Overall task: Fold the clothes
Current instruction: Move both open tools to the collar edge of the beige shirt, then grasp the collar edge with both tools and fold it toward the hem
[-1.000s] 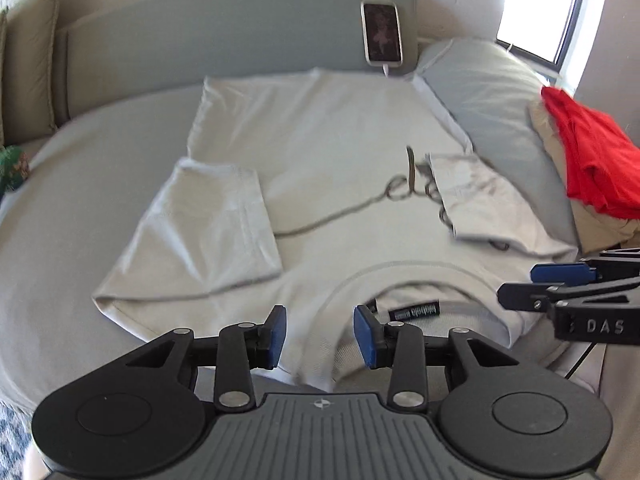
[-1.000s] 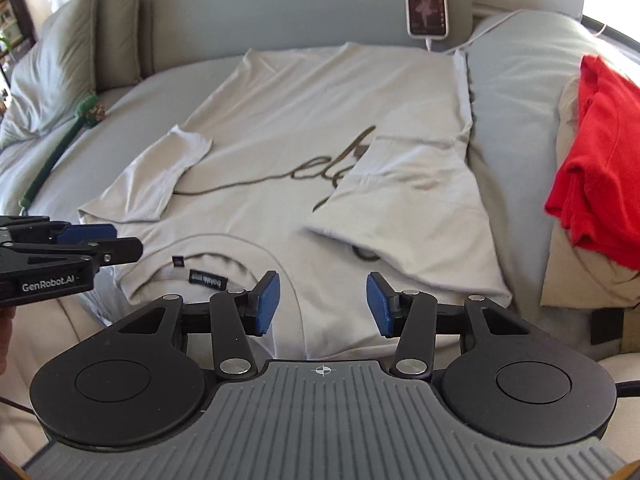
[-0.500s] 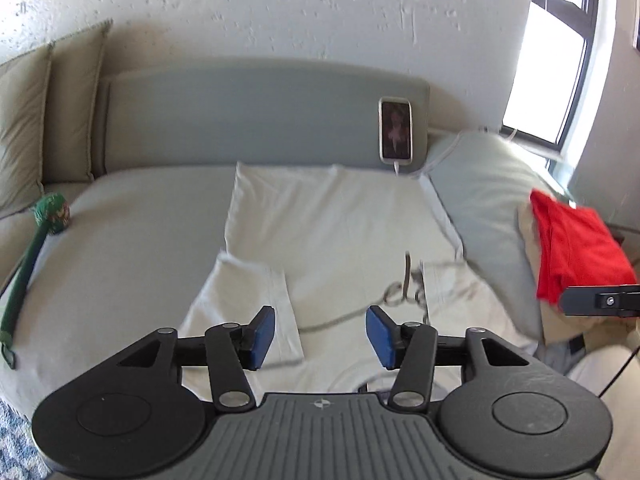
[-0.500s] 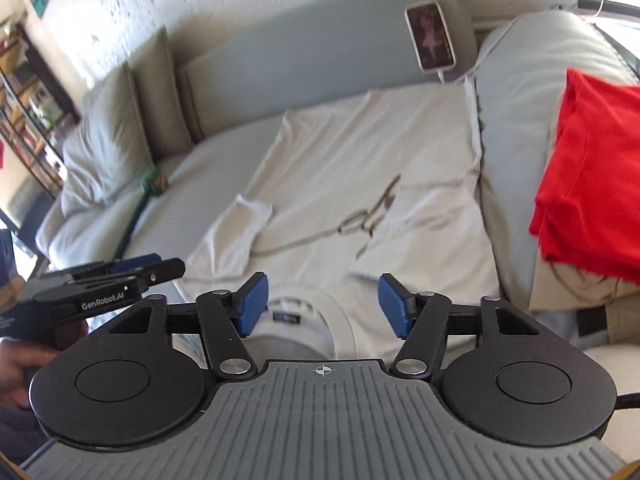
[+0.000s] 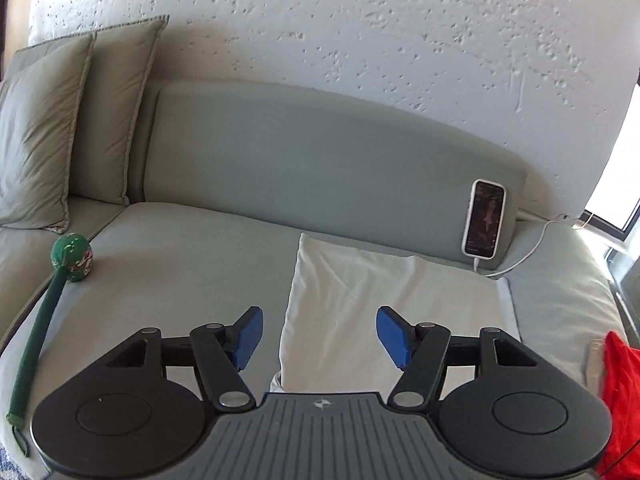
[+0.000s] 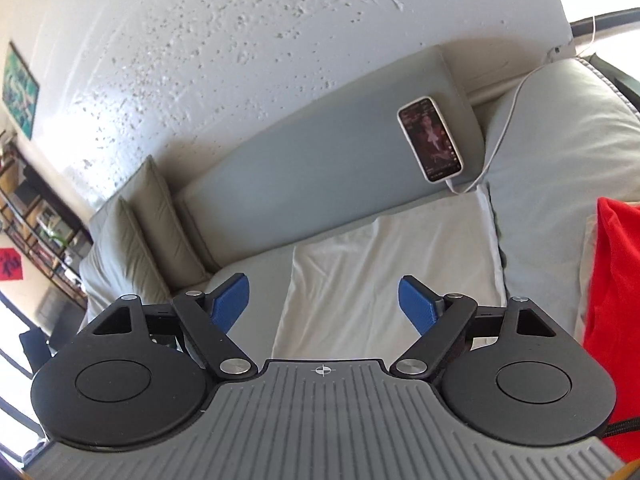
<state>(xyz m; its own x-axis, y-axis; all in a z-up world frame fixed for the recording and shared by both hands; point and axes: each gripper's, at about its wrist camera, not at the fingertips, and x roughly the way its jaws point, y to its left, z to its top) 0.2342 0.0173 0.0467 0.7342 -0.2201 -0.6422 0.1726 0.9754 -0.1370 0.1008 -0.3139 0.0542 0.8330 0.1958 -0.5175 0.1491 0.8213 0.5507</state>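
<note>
A pale cream T-shirt lies flat on the grey bed; only its far hem end shows, the rest is hidden behind my gripper body. It also shows in the right wrist view. My left gripper is open and empty, held above the shirt and tilted up towards the wall. My right gripper is open and empty, also raised above the shirt. A folded red garment lies at the right on a pillow, also at the left wrist view's right edge.
A phone on a white cable leans against the grey headboard. A green stick toy lies on the bed at the left. Pillows stand at the far left. A grey pillow lies at the right.
Both grippers have lifted and tilted upwards away from the shirt's collar end, so the wall and headboard now fill the views. Their jaws have opened wider. Neither gripper sees the other any more.
</note>
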